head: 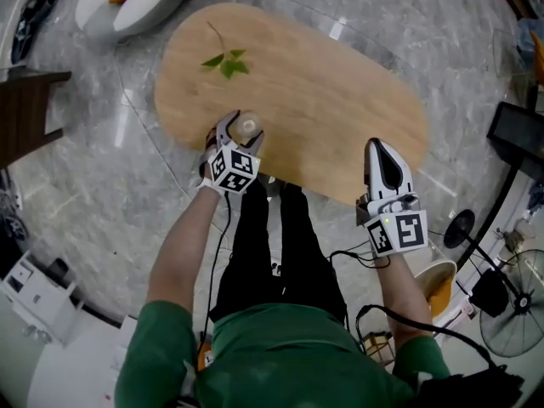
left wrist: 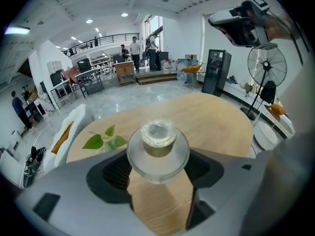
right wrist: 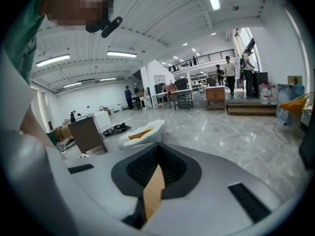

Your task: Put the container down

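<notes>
The person in the green shirt stands tight against the near edge of the oval wooden table [head: 331,83]. The right gripper [head: 381,153] hangs over that near edge toward the table's right end. Its jaws are drawn together with only a thin sliver of wood showing between them, and nothing is in them.

The left gripper [head: 238,131] sits just inside the near edge on the left side, jaws clamped on the clear container [left wrist: 158,149] — a rounded glass body with a short open neck, held upright. Bare tabletop shows beneath it, but I cannot tell whether its base touches the wood.

Past the container the tabletop is open. Only a leafy sprig [head: 226,62] lies there, well apart from the container and toward the far left edge — the middle and the whole right half are plain wood.

Around the table runs grey marble floor [head: 85,177]. A white lounge seat [head: 127,7] stands beyond the far end, a dark wooden desk [head: 25,109] off to the left, and a standing fan [head: 518,313] to the right.
</notes>
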{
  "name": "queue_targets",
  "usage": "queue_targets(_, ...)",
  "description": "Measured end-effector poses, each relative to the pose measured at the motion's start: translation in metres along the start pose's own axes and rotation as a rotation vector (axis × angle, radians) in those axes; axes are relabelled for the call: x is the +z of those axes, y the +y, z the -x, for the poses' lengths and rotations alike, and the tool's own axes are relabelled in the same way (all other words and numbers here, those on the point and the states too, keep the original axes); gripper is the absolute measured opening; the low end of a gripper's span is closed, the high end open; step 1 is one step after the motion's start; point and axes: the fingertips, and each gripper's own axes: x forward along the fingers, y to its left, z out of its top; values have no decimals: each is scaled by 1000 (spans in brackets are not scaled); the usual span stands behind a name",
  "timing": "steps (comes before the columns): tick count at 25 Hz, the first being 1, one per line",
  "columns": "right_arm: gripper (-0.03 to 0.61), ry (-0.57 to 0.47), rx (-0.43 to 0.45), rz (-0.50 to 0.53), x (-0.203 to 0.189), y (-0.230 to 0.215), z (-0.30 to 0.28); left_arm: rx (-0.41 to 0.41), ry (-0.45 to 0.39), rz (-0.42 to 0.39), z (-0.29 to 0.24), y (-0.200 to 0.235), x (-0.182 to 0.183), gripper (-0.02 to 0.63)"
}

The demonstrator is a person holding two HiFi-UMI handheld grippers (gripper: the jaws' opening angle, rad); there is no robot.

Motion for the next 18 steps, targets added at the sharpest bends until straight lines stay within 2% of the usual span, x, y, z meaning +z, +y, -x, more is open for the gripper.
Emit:
queue_targets(7, 14, 24, 6, -11, -35, -7, -20, 15, 38, -1, -44, 6, -32, 336)
queue_targets(12, 14, 25, 18, -5, -45, -11, -31, 27, 22, 17, -63, 10, -31, 336)
queue_targets(18, 14, 17, 38, -5, -52, -4, -40, 25, 24, -9, -82, 8, -32, 336)
